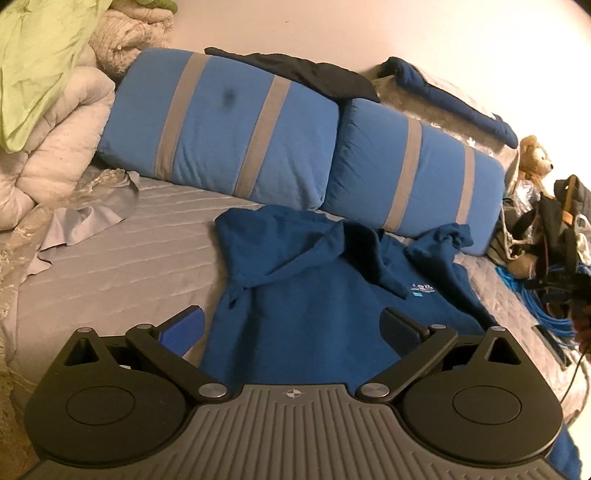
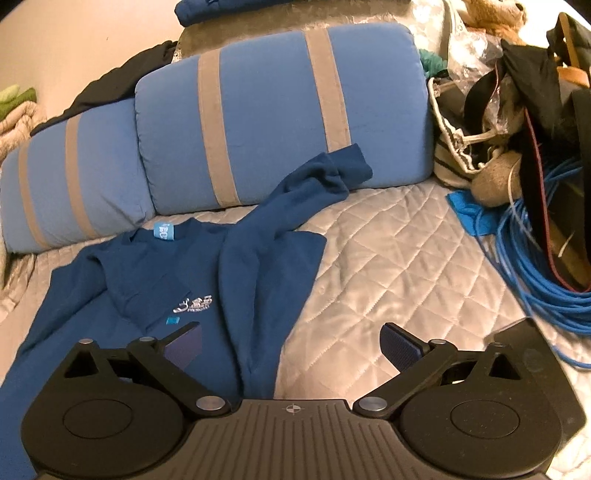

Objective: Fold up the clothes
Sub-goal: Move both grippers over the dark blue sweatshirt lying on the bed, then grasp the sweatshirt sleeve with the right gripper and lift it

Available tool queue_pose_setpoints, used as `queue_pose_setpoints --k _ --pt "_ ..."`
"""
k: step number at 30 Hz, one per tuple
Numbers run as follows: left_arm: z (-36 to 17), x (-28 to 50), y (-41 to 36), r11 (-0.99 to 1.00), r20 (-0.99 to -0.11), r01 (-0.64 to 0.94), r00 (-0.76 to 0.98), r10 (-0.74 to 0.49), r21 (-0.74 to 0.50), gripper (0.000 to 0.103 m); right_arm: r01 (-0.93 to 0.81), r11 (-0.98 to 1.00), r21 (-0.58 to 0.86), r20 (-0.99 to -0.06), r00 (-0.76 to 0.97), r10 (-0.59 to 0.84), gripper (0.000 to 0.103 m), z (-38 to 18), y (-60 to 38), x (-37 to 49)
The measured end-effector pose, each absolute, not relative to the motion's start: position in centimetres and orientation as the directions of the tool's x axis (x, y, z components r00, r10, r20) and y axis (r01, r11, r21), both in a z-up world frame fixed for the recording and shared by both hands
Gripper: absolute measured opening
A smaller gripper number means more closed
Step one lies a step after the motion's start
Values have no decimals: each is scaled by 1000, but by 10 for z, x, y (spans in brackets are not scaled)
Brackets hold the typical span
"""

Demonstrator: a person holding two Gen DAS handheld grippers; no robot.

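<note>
The blue sweatshirt (image 2: 236,266) is soft matt cloth, with a stitched pale logo. The bedspread (image 2: 376,258) is quilted fabric with a faint sheen. The striped pillows (image 1: 229,133) look like matt cotton. Each gripper, left gripper (image 1: 293,326) and right gripper (image 2: 293,341), is matt black plastic with metal pivots; the pads (image 2: 400,343) seem finely textured, perhaps rubber. The blue cable (image 2: 532,266) is smooth plastic.

the sweatshirt (image 1: 314,306) hem is hidden under the left gripper (image 1: 291,325), its chest logo (image 2: 194,303) is too small to read, and the teddy bear (image 2: 491,13) is cropped by the top edge.
</note>
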State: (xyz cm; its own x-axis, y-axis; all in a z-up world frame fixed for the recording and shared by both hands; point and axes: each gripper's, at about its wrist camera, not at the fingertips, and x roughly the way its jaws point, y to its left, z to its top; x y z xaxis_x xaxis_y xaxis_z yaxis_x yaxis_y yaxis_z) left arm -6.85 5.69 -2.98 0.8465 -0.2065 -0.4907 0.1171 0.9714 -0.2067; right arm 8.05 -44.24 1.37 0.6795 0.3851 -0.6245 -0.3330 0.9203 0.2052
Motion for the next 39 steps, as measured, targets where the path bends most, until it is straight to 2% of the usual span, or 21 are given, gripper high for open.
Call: queue_pose_setpoints --k 6,11,17,20,39 --pt "-45 -62 49 979 -525 87 833 -173 -185 103 -356 908 222 -622 665 413 84 0 -427 97" --pt "-57 -57 42 984 -552 63 821 -145 -165 103 -371 897 240 -624 649 435 60 -14 -413 117" --pt "-71 -48 38 987 -597 38 793 -125 -156 103 -394 885 247 -615 642 458 44 -25 -394 143" --pt "-75 -44 40 984 -615 45 775 -145 -175 103 -399 881 255 -609 641 467 42 -28 -382 159" --pt "-80 -35 43 975 -639 44 749 -176 -218 103 -346 868 356 -588 639 496 42 -65 -345 254"
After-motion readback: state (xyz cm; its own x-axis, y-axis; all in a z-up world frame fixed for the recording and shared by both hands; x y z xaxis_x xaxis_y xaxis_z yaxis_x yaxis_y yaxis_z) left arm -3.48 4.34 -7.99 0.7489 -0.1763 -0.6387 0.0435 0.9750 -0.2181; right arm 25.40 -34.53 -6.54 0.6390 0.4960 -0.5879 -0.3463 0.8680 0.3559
